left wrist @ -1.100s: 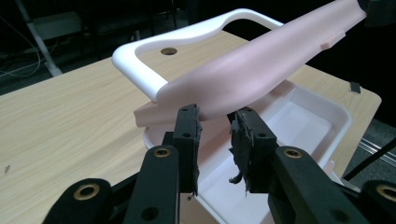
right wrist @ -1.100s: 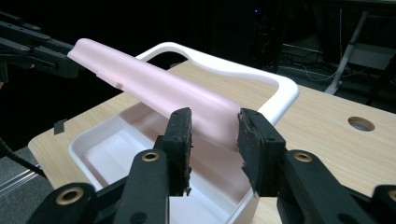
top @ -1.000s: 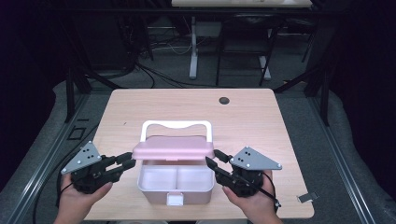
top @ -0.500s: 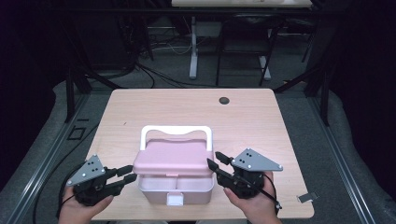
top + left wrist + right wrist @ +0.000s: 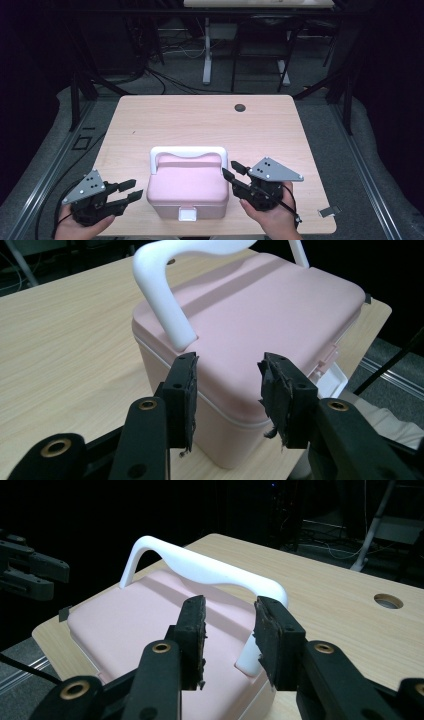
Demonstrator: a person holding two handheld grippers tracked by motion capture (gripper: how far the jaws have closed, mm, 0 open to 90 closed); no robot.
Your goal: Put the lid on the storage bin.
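Between my two grippers sits the pink box [image 5: 187,186], lid down, on the near part of the wooden table [image 5: 200,120]. My left gripper [image 5: 131,192] stands just off the box's left wall; its jaws have just been opening and now stand spread, with nothing between the pads. From the left gripper view I note the pads [image 5: 186,390] hang in front of the box's near corner, apart from it, with the lid seam running behind the gap. My right gripper [image 5: 233,172] points at the box's right upper edge, close beside the base of the white handle [image 5: 188,151]. From the right gripper view I note its jaws also stand apart, and the handle's nearer leg [image 5: 250,655] shows through the gap beyond the pads; I cannot tell whether either pad touches it (the leg looks to lie past the tips, not clasped). The handle stands upright over the far side of the lid, and a white latch [image 5: 187,215] sits at the middle of the box's front wall. Farther from both grippers, a round cable hole [image 5: 240,107] marks the table's far right part.
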